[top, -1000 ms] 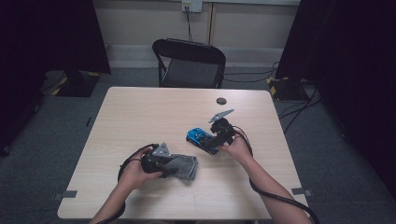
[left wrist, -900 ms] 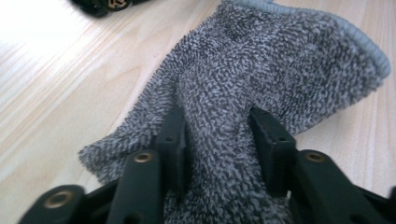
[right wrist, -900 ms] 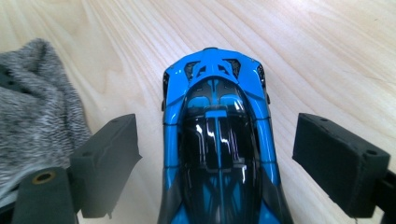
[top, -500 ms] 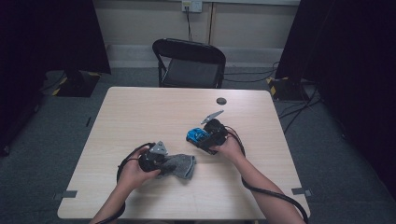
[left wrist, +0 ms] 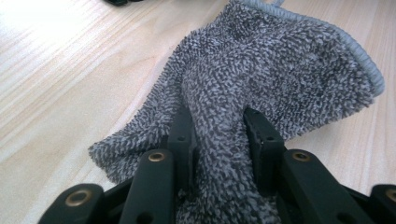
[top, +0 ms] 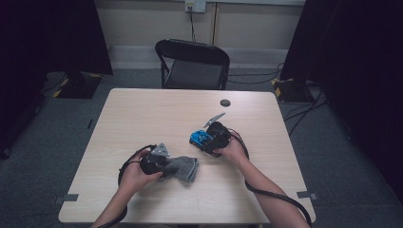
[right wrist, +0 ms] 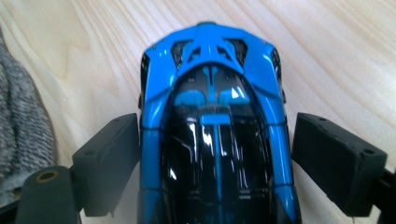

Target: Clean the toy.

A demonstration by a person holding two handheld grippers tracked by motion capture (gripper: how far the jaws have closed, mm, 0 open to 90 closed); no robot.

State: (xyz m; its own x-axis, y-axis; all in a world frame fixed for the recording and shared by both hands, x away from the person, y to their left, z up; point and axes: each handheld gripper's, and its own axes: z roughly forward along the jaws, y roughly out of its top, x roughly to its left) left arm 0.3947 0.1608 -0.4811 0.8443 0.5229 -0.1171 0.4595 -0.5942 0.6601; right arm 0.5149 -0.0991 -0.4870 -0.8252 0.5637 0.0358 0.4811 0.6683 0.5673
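Pale wood table [top: 157, 114] fills the high view, a black chair [top: 192, 64] beyond it; the left gripper [top: 159, 164] meets a grey cloth [top: 183, 168] near-left, the right gripper [top: 209, 140] a blue toy car [top: 199, 138] mid-table. Left gripper view: the jaws, having just been closing, pinch a fold of cloth [left wrist: 261, 74]. Right gripper view: the jaws flank the car [right wrist: 212, 126], the left apparently touching, the right apart.

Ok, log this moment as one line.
left gripper: shut on grey cloth | right gripper: open, straddling blue toy car | table
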